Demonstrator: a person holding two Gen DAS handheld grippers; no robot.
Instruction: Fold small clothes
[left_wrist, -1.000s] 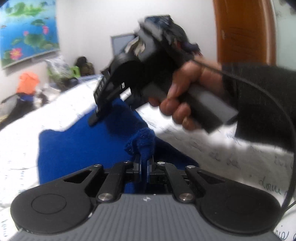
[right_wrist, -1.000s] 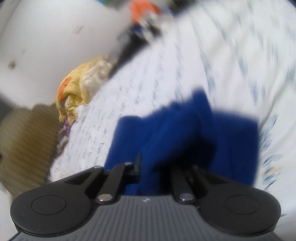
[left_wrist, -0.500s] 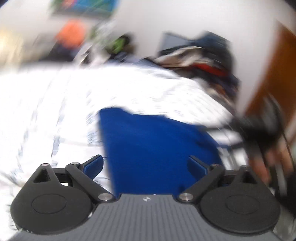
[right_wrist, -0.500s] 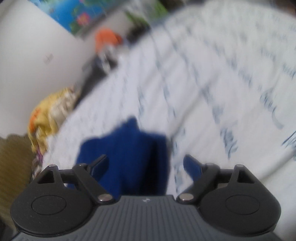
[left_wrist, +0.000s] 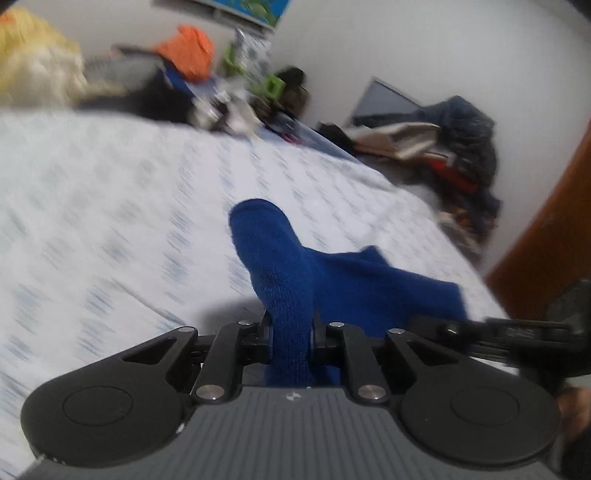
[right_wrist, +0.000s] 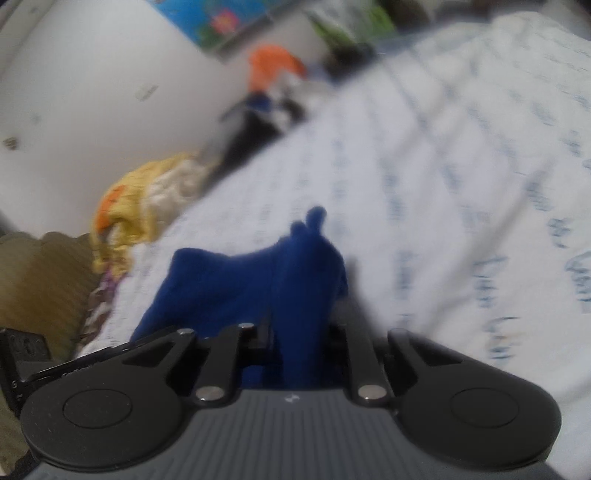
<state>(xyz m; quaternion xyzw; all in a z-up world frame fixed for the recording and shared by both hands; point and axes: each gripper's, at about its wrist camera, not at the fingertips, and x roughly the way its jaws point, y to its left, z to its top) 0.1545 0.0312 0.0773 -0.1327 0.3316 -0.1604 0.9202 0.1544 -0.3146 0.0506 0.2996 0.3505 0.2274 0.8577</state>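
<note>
Apparently mid-fold: both jaws were closing, left gripper (left_wrist: 291, 332) & right gripper (right_wrist: 299, 336) each pinching an edge of the blue cloth (left_wrist: 354, 280) over the bed (left_wrist: 110, 206) (frames blurry), so next probably carry both edges across evenly.

Black linkage jaws, silver screws
</note>
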